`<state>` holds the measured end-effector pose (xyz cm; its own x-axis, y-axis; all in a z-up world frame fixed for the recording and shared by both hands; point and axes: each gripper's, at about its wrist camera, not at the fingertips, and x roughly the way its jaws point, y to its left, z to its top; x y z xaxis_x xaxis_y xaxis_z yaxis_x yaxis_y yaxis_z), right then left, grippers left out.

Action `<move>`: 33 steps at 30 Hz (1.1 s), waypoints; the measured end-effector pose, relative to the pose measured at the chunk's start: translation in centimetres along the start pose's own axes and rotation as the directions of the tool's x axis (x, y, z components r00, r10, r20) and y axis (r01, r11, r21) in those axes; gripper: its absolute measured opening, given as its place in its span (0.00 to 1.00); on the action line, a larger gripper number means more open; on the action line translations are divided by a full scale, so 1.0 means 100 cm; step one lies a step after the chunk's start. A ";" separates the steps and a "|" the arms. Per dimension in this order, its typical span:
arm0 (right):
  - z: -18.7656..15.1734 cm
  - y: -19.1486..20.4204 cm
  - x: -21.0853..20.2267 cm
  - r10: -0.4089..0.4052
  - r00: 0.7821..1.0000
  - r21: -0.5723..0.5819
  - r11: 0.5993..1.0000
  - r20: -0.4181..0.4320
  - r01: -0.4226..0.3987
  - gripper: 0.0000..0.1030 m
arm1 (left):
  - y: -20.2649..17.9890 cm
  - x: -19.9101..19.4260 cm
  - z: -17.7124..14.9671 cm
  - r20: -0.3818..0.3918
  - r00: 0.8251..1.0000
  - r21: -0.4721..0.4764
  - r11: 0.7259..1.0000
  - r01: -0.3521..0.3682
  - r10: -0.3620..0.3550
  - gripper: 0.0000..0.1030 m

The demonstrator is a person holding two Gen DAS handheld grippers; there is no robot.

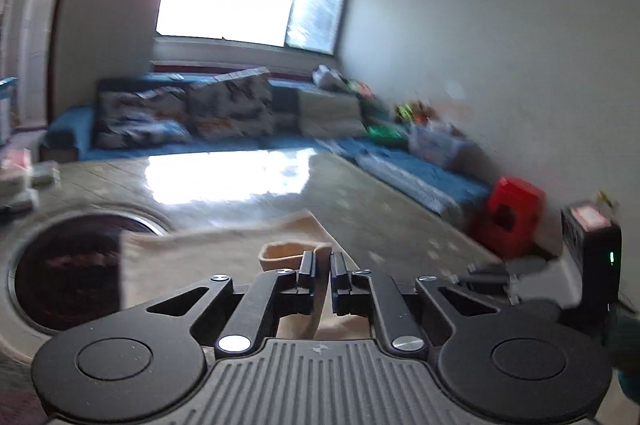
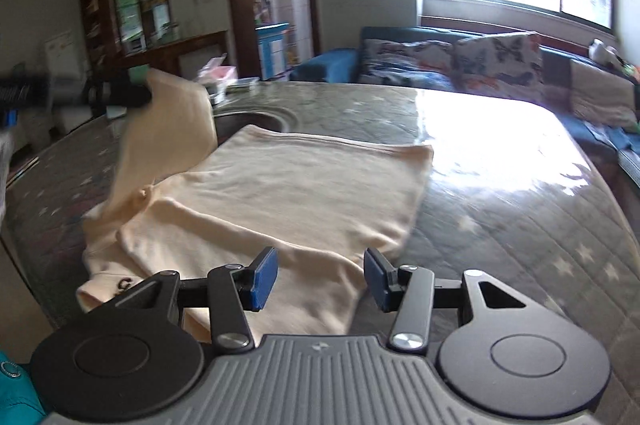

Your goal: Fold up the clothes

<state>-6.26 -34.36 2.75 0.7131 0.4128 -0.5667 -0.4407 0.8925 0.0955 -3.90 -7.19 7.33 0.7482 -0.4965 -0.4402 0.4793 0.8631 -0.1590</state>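
Right wrist view is showing the cream garment (image 2: 280,193) lying spread across the near left part of the desk (image 2: 500,209), its long axis running from the near left edge away toward the bright far side. Most of it is lying flat and smooth, with some bunching and a small dark mark near the near edge. The right tool (image 2: 320,277) is hovering just above the garment's near hem, its blue-padded fingers standing wide apart with nothing between them.

Over on the left, the left tool (image 2: 132,97) is holding a sleeve or side flap up off the desk, so that part is standing up and leaning inward over the body of the garment. Left wrist view is confirming it: the left tool (image 1: 323,271) is closed down on a strip of cream cloth, the fingers nearly together with the fabric pinched between them, and the garment (image 1: 200,265) is hanging just ahead.

So the raised flap is sitting to the left of the flat body, and I'm judging that a fold inward, across the short axis, is under way, with the left hand doing the work.
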 end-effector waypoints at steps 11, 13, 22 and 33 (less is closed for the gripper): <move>0.000 0.004 0.009 0.054 0.998 0.033 0.998 -0.032 -0.053 0.40 | 0.040 -0.006 -0.033 -0.115 0.981 0.026 0.988 -0.152 0.154 0.42; 0.001 0.011 0.017 0.082 0.995 0.027 0.996 -0.051 -0.081 0.36 | 0.054 -0.013 -0.039 -0.129 0.971 0.017 0.980 -0.201 0.201 0.46; -0.001 0.028 0.044 0.094 0.989 0.033 0.995 -0.111 -0.091 0.21 | 0.086 -0.042 -0.069 -0.178 0.946 -0.006 0.961 -0.275 0.270 0.51; 0.017 0.042 0.012 0.008 0.998 -0.022 1.000 -0.059 -0.009 0.05 | 0.074 -0.042 -0.087 -0.174 0.955 0.120 0.968 -0.222 0.241 0.49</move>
<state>-6.31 -29.78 3.86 0.6763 0.4086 -0.6129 -0.4595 0.8844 0.0825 -7.51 2.05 0.31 0.7500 -0.2504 -0.6123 0.3527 0.9344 0.0499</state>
